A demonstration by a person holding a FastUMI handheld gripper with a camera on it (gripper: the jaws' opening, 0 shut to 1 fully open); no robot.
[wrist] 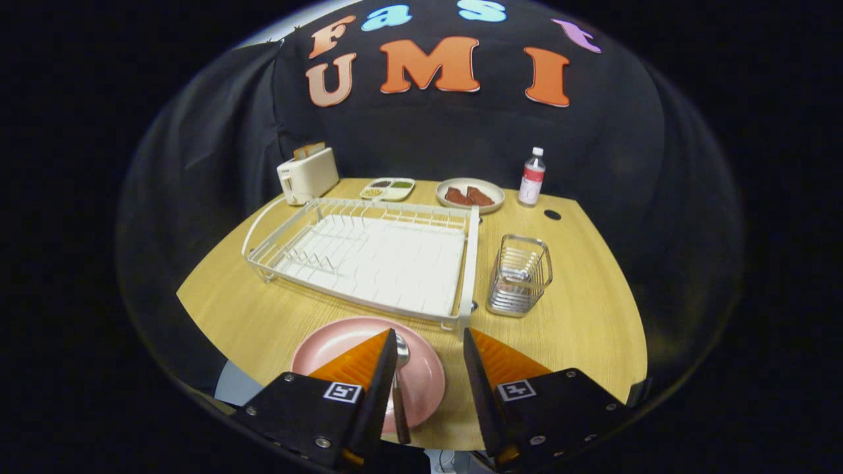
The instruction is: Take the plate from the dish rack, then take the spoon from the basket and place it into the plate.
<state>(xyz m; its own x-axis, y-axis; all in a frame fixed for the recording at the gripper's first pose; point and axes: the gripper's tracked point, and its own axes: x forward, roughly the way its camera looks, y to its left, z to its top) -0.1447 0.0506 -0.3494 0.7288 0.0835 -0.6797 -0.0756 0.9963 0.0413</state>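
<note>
A pink plate lies flat on the wooden table, just in front of the white dish rack. A spoon rests in the plate, its bowl pointing toward the rack and its handle running back along the inner side of the left finger. My gripper hovers above the plate's right part with its fingers spread apart and nothing pressed between them. The wire basket stands to the right of the rack, beyond the right finger, and looks to hold nothing.
At the back of the table stand a toaster, a divided snack dish, a plate with brown food and a small bottle. A round cable hole sits near the bottle. The table's front edge runs just below the pink plate.
</note>
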